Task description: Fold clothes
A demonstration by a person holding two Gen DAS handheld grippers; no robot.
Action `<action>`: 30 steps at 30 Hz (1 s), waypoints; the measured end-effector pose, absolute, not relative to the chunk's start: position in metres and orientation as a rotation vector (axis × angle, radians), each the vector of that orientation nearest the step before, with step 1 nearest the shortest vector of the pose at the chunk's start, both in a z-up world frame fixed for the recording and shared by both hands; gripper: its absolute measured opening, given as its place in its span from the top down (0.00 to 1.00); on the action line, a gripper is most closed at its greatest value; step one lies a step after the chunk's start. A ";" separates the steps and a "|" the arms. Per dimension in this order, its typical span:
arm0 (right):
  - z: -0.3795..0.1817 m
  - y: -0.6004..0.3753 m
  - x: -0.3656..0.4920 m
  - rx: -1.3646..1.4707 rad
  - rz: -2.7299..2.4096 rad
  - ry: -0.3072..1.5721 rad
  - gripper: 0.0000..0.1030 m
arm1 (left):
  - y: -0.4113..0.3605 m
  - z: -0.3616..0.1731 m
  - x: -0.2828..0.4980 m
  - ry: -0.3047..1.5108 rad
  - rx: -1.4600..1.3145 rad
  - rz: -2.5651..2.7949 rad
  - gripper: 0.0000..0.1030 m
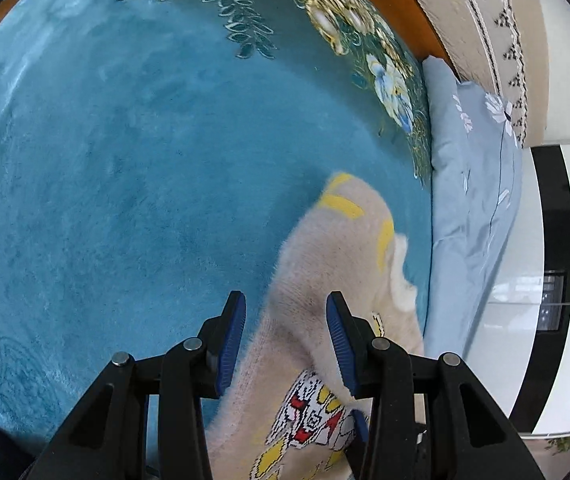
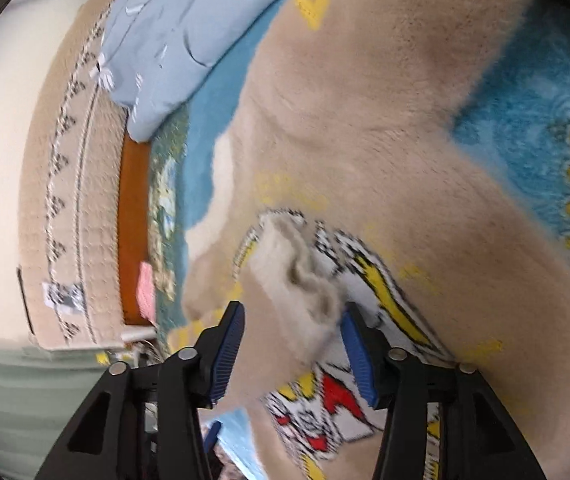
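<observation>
Both claws [image 1: 285, 320] [image 2: 291, 330] tilt down over beige sweater [image 2: 365, 120].

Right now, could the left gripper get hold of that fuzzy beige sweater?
Probably yes. The left gripper stands open with the beige sweater lying between and just ahead of its fingers on the teal blanket; nothing blocks it.

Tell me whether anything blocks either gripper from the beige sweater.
Nothing visible does. The beige sweater lies on the teal blanket directly under the left gripper and the right gripper. The blue pillow sits off to the side.
</observation>
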State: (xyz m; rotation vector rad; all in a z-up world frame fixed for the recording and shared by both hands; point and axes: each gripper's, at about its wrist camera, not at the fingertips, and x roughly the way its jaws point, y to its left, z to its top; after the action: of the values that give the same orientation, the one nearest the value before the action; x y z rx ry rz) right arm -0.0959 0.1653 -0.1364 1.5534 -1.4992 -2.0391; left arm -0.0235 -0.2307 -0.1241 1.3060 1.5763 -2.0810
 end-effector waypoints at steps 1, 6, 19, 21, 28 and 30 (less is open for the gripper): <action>-0.139 0.163 -0.098 1.553 -2.034 -1.513 0.59 | -0.230 -0.123 -0.025 1.565 1.311 -2.091 0.58; -0.138 0.165 -0.104 1.598 -2.055 -1.490 0.82 | -0.231 -0.122 -0.024 1.559 1.314 -2.101 0.58; -0.010 0.184 -0.132 1.175 -2.244 -1.140 0.90 | -0.236 -0.121 -0.029 1.580 1.284 -2.123 0.58; -0.005 0.197 -0.133 1.171 -2.283 -1.128 0.90 | -0.236 -0.119 -0.031 1.588 1.270 -2.150 0.58; -0.064 0.221 -0.135 1.460 -2.313 -1.153 0.90 | -0.221 -0.099 -0.049 1.565 1.260 -2.372 0.58; -0.073 0.226 -0.136 1.489 -2.321 -1.172 0.90 | -0.207 -0.089 -0.054 1.502 1.297 -2.482 0.58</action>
State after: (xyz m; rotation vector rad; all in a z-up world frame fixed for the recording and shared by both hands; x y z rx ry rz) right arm -0.1355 0.2264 -0.0727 1.4894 -1.1724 -2.3208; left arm -0.0538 -0.2075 -0.0889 1.2966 1.5019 -2.4824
